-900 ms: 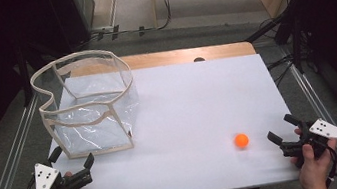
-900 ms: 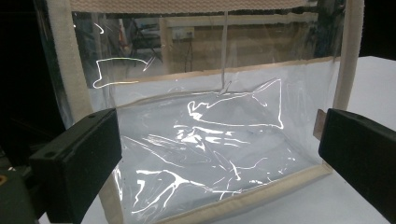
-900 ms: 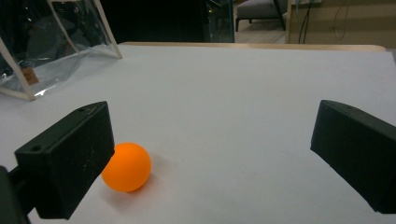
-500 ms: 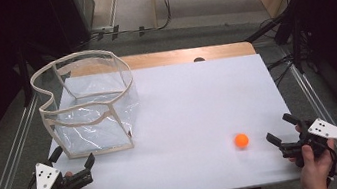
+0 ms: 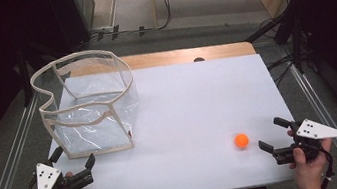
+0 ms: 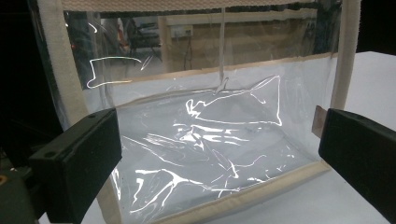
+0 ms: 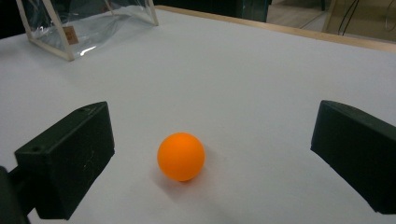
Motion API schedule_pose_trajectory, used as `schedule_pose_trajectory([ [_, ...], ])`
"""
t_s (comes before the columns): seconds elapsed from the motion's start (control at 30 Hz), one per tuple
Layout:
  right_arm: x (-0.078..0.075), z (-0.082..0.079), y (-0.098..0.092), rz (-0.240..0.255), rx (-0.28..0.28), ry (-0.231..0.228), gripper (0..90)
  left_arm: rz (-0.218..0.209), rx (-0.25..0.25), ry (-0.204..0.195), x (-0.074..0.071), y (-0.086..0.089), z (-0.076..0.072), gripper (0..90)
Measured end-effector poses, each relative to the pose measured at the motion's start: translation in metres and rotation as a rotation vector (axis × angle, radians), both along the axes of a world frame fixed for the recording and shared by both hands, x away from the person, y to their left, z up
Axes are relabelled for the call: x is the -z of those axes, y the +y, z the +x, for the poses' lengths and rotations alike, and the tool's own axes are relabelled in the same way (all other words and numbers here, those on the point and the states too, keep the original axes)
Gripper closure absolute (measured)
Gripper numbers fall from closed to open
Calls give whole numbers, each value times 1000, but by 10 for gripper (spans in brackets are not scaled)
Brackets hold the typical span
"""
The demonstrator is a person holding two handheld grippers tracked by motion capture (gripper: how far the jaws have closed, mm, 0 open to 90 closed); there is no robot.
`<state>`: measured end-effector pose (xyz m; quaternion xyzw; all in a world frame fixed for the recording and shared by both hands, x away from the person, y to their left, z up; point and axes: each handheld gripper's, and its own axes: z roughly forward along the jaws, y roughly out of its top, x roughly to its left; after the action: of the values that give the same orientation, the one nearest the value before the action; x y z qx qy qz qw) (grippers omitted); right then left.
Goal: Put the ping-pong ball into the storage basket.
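Observation:
A small orange ball (image 5: 241, 140) (image 7: 181, 156) lies on the white table (image 5: 198, 105) toward the front right. My right gripper (image 5: 274, 134) (image 7: 210, 154) is open a little to the ball's right, its jaws aimed at the ball with a gap between them and it. A clear plastic bag with beige trim (image 5: 88, 106) (image 6: 210, 130) stands open-topped at the left of the table. My left gripper (image 5: 72, 158) (image 6: 215, 154) is open just in front of the bag's near side, jaws wide apart and holding nothing.
A wooden edge (image 5: 176, 56) runs along the table's far side. Metal rails (image 5: 17, 142) flank the table at left and right. Dark equipment and cables sit beyond the far corners.

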<state>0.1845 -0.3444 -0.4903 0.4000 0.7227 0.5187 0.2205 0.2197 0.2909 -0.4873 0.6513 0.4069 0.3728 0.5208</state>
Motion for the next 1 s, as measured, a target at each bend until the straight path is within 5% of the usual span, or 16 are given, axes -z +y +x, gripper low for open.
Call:
schedule_pose_trajectory([
  [0.47,-10,7,18,-83,-43,50,0,16,6,-2,1,-2,-2,1],
  [1.0,-3,32,38,-193,-146,248,0,20,10,-2,1,-2,-3,1],
])
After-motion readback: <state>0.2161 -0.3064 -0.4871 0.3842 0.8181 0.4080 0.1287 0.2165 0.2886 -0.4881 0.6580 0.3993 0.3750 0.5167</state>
